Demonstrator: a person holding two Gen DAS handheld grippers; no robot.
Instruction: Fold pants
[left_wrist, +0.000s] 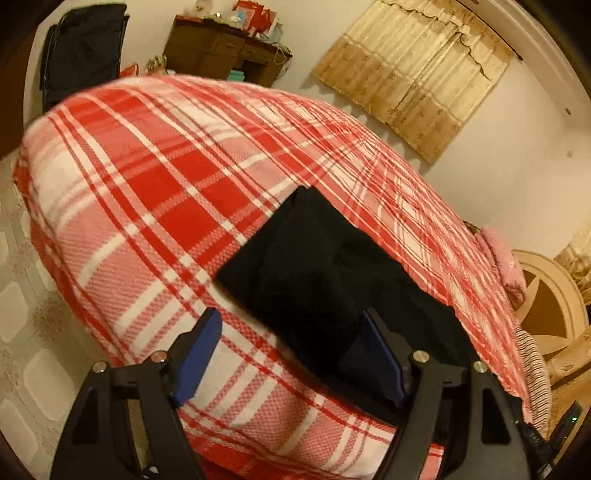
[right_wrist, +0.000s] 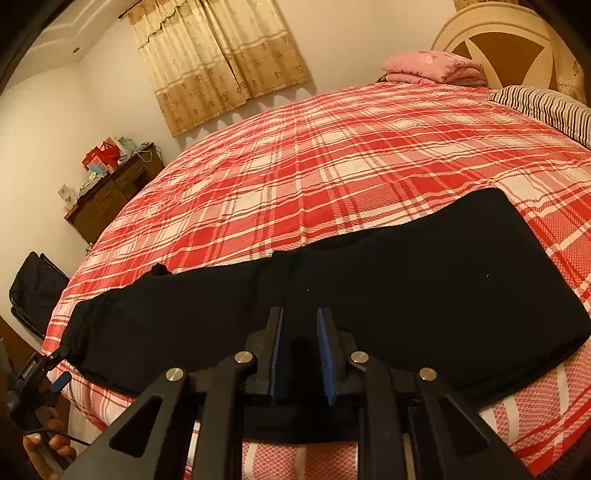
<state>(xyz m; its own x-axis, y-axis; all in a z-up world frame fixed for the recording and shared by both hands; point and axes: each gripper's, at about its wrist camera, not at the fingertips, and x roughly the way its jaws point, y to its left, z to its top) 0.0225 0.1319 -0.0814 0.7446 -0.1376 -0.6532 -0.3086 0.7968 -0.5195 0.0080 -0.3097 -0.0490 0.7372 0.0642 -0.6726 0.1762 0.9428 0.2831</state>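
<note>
Black pants (right_wrist: 369, 288) lie flat in a long strip across the near edge of the red plaid bed cover (right_wrist: 332, 155). In the left wrist view the pants (left_wrist: 325, 277) run from mid-frame toward the lower right. My left gripper (left_wrist: 291, 328) is open wide above the bed; its right finger sits over the pants' end, its left finger over bare cover. My right gripper (right_wrist: 300, 314) hovers over the middle of the pants with its jaws slightly apart and nothing between them. The left gripper also shows at the pants' left end in the right wrist view (right_wrist: 55, 373).
A pink folded blanket (right_wrist: 432, 66) and a striped pillow (right_wrist: 546, 107) lie by the cream headboard (right_wrist: 509, 40). A dark wooden desk (left_wrist: 221, 55) with boxes stands by the wall. A black chair (left_wrist: 85, 48) stands past the bed's foot. Curtains (right_wrist: 221, 62) hang behind.
</note>
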